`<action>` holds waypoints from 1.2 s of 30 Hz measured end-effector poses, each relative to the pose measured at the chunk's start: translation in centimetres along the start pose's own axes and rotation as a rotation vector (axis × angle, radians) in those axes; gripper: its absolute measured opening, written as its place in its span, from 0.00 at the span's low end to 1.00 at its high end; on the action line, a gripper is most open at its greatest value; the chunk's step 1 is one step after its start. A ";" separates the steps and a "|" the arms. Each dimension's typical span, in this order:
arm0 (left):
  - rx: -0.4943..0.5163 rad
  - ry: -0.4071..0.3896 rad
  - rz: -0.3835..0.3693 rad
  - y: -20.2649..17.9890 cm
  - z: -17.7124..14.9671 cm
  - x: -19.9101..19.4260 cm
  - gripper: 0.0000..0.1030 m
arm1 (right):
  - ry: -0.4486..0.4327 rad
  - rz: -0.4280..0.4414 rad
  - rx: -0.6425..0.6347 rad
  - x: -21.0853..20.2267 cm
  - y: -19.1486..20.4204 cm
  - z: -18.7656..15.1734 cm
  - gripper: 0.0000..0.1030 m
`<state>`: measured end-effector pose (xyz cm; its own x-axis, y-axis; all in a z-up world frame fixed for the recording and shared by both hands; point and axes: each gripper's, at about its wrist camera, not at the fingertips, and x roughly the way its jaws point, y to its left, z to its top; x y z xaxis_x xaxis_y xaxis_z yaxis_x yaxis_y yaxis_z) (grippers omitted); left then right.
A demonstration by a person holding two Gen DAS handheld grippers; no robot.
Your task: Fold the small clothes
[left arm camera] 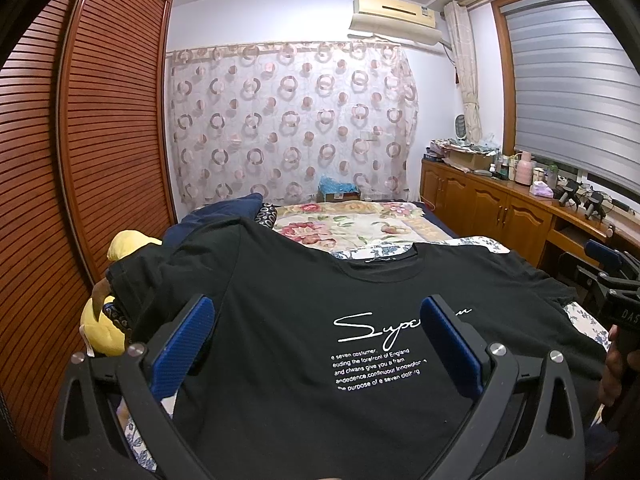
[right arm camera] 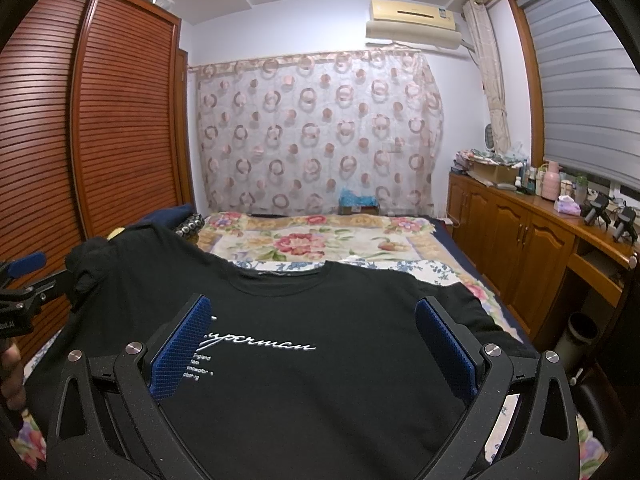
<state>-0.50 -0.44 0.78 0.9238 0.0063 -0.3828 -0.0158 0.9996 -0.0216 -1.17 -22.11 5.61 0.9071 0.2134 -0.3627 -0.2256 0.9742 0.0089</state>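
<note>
Both grippers hovered wide apart and empty-handed: the left gripper [left arm camera: 318, 344] and the right gripper [right arm camera: 312, 346] each spread blue ribbed pads [left arm camera: 182, 346] over the black cotton T-shirt with white script lettering [left arm camera: 304, 312], which lay face up on the bed, collar away from the cameras. The left finger blocked part of the word in the right view, the shirt's hem was cut off below both frames, and its left sleeve bunched against a yellow plush toy [left arm camera: 102, 330]. The flowered quilt [right arm camera: 304, 240] beyond the collar lay open, with the wooden louvred wardrobe [right arm camera: 120, 112] and the wooden cabinet [right arm camera: 516, 236] bounding either side.
</note>
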 end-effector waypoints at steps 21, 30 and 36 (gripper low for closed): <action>0.002 -0.001 0.002 -0.2 0.0 -0.1 1.00 | 0.004 0.011 -0.002 -0.3 0.4 0.2 1.00; -0.002 0.012 0.019 0.5 0.3 -0.5 1.00 | 0.038 0.074 -0.027 0.5 2.8 0.7 1.00; -0.006 0.043 0.040 2.5 -0.5 0.1 1.00 | 0.060 0.108 -0.052 2.0 3.7 -0.1 1.00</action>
<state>-0.63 2.02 0.18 0.9051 0.0447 -0.4228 -0.0546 0.9984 -0.0113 -0.22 -18.14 4.85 0.8539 0.3106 -0.4175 -0.3403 0.9403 0.0036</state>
